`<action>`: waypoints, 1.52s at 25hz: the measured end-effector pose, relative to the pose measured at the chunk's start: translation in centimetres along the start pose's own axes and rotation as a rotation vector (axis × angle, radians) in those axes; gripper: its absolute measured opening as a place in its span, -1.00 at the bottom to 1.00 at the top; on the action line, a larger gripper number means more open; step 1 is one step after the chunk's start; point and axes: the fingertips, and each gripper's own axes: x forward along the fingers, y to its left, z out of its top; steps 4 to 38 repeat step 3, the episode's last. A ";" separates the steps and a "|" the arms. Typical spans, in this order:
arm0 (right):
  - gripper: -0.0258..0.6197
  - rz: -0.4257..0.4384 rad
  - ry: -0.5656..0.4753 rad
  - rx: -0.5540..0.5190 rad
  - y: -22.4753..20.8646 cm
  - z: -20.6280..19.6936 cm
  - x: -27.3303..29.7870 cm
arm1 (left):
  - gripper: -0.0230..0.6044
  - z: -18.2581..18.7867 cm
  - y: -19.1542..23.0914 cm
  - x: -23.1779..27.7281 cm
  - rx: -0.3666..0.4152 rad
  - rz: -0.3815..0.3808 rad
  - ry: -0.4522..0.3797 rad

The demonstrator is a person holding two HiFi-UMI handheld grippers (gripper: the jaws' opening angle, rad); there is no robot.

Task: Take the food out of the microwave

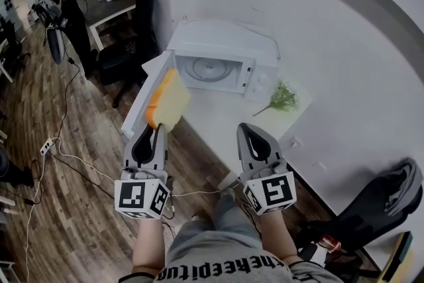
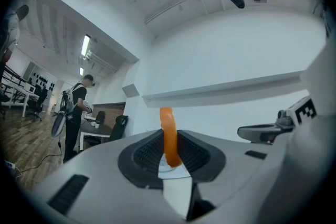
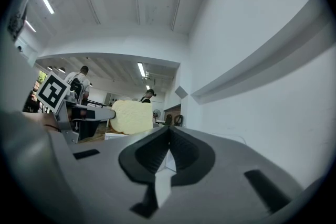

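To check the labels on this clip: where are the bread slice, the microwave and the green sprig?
bread slice [image 1: 171, 101]: head view, middle of its pale face.
microwave [image 1: 225, 40]: head view, on the white top panel.
green sprig [image 1: 283, 97]: head view, on the leafy head.

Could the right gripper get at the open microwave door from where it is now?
Probably not directly. The microwave door hangs open at the left, and the left gripper with its slice of bread stands between it and the right gripper, whose jaws are shut and empty.
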 end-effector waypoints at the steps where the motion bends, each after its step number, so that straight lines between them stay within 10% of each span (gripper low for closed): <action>1: -0.91 0.000 0.000 0.000 0.0 0.0 0.1 | -0.70 0.0 0.1 0.0 0.000 0.000 -0.001; 38: -0.91 -0.002 -0.002 -0.001 0.0 -0.1 0.2 | -0.70 0.0 0.2 0.1 0.001 0.000 -0.004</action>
